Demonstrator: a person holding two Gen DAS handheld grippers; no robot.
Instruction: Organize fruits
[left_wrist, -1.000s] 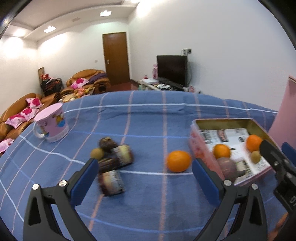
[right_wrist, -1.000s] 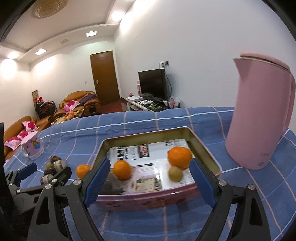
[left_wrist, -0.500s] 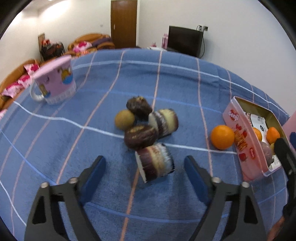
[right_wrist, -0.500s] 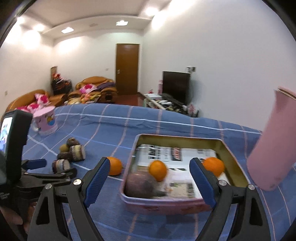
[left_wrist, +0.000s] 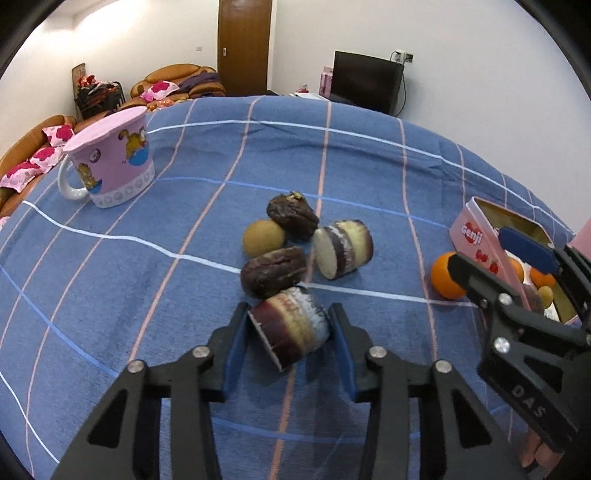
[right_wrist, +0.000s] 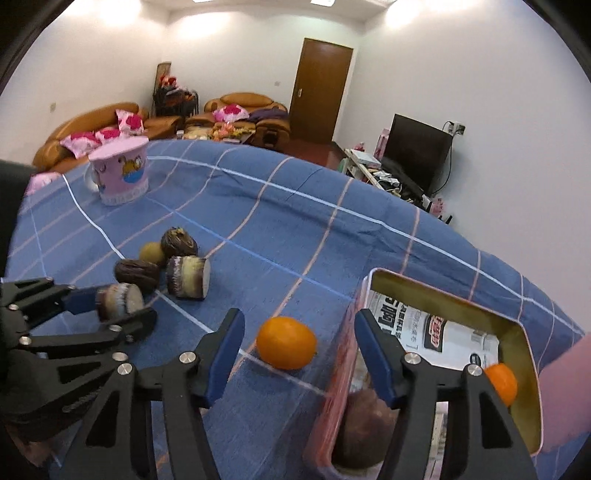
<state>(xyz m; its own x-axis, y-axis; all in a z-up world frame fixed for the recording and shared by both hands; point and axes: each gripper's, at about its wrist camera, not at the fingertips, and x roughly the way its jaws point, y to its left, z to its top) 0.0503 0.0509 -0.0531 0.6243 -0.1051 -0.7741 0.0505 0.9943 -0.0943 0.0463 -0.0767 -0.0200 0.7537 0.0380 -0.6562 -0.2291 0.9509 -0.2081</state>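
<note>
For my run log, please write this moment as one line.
left tongs: shut on layered cake piece | right tongs: open, near loose orange | tin: holds fruit

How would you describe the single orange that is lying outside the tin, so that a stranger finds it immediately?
Start at the pink tin at the right side of the blue checked cloth. Just left of its wall, on the cloth, lies the orange, in front of the open right tongs. It is the only bright orange fruit outside the tin; the cluster further left is brown and purple pieces.
</note>
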